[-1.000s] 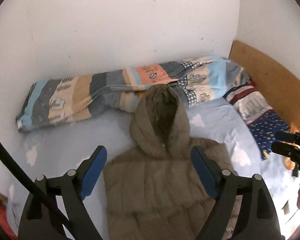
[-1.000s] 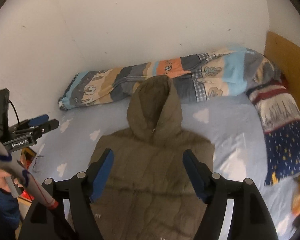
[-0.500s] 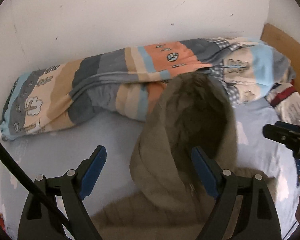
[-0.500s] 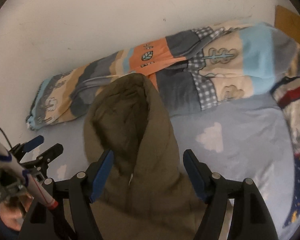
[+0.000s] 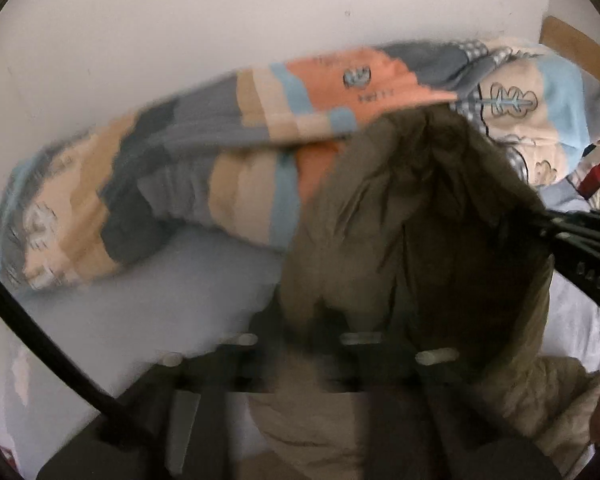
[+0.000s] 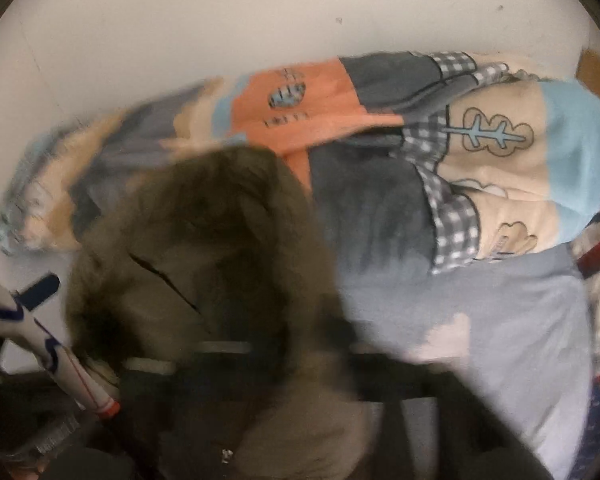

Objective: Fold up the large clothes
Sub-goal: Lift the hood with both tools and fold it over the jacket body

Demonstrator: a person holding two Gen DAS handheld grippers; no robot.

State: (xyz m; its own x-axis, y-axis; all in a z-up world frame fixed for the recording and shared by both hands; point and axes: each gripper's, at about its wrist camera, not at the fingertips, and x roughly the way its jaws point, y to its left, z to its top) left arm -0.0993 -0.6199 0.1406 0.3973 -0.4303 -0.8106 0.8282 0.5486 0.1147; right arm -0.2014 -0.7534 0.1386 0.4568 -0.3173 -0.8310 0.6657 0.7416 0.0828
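An olive puffer jacket lies on the bed with its hood [image 5: 420, 208] toward the wall. In the blurred left wrist view my left gripper [image 5: 300, 332] is closing its jaws on the hood's left edge, with fabric between them. The right gripper's dark body [image 5: 580, 240] reaches in at the hood's right side. In the right wrist view my right gripper [image 6: 300, 344] is also closing, with the hood [image 6: 204, 232] bunched between its jaws. The left gripper's blue pad [image 6: 40, 292] shows at the left. The quilted jacket body [image 6: 300, 420] lies below.
A rolled patterned quilt [image 5: 220, 168] [image 6: 460, 140] lies along the white wall just behind the hood. Pale blue sheet [image 5: 160, 300] [image 6: 480, 300] lies either side. A wooden headboard [image 5: 572, 52] and a red-striped pillow [image 5: 596, 172] are at right. A white sleeve with blue marks [image 6: 40, 336] is at left.
Both grippers have moved forward and down from over the jacket body to the hood. Their wide-open jaws have come together on the hood's left and right edges.
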